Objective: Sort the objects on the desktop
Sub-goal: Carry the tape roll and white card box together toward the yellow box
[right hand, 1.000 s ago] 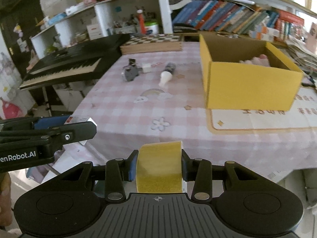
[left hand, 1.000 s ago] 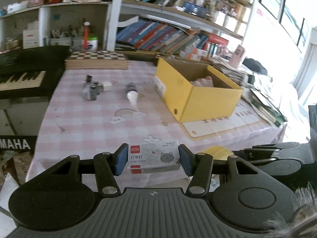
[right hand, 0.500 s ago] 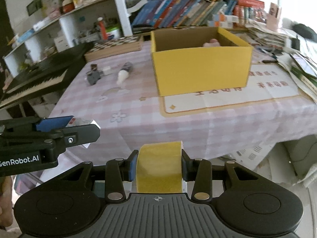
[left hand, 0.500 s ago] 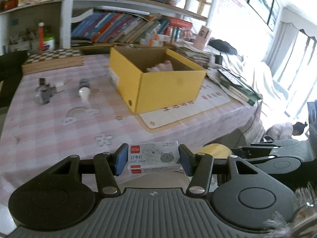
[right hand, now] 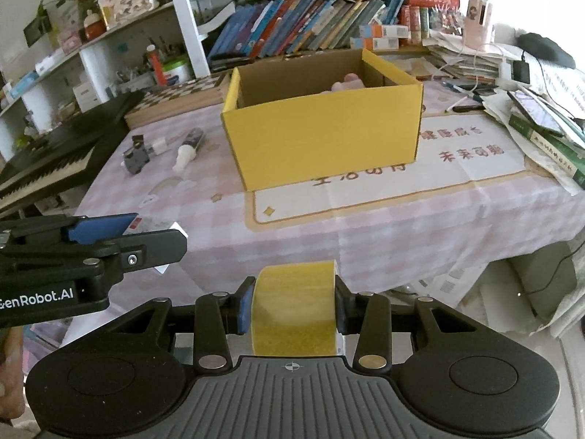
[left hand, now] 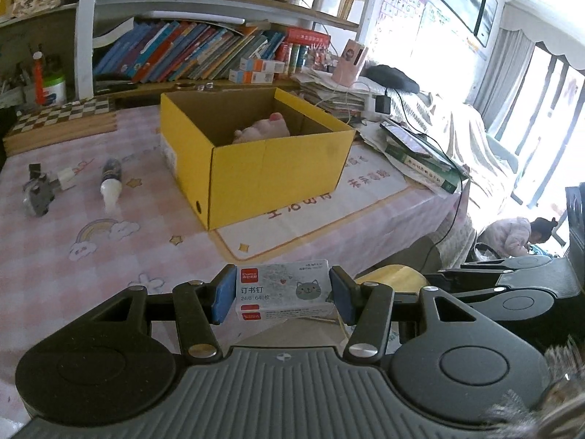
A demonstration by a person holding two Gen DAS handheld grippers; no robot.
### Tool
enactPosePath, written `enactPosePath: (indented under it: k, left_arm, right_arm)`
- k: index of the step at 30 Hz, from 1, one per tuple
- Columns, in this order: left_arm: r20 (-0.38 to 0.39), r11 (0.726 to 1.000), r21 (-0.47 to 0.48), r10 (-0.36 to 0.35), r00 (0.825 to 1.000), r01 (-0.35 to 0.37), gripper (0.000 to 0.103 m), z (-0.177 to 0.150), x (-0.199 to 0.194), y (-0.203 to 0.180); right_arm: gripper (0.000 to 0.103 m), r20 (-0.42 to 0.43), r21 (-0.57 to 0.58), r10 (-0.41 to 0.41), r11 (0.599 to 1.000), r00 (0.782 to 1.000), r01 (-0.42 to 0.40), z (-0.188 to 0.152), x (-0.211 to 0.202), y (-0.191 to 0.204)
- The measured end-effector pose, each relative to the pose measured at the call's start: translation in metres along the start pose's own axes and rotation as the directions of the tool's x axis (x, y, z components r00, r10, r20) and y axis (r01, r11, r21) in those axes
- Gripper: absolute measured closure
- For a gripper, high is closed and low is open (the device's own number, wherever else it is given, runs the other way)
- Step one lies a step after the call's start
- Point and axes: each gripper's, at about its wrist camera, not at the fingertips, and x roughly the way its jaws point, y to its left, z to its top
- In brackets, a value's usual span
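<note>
My left gripper (left hand: pixel 281 298) is shut on a white staple box (left hand: pixel 283 292) with a cat picture, held off the table's near edge. My right gripper (right hand: pixel 293 311) is shut on a yellow tape roll (right hand: pixel 294 307), also in front of the table. The open yellow cardboard box (left hand: pixel 256 153) stands on the pink checked tablecloth (left hand: pixel 91 241) with a pink object (left hand: pixel 263 130) inside; it shows in the right wrist view (right hand: pixel 325 135) too. A glue bottle (left hand: pixel 109 179), a grey stapler-like item (left hand: pixel 36 192) and a small white cube (left hand: pixel 66 177) lie left of the box.
A chessboard (left hand: pixel 62 117) lies at the table's back left. Stacked books and papers (left hand: pixel 420 150) crowd the right edge. A keyboard piano (right hand: pixel 47 153) stands left of the table. Bookshelves (left hand: pixel 190 51) line the wall behind.
Both grippers swung right and toward the yellow box, which now sits centred ahead. Both still hold their objects.
</note>
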Motion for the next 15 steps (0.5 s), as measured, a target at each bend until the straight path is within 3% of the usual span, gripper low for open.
enactPosePath:
  k: [15]
  left_arm:
    - [0.013, 1.0, 0.006, 0.007, 1.0, -0.007, 0.051, 0.027, 0.035, -0.018]
  right_arm:
    - [0.062, -0.009, -0.018, 0.008, 1.0, 1.0, -0.008, 0.029, 0.016, -0.034]
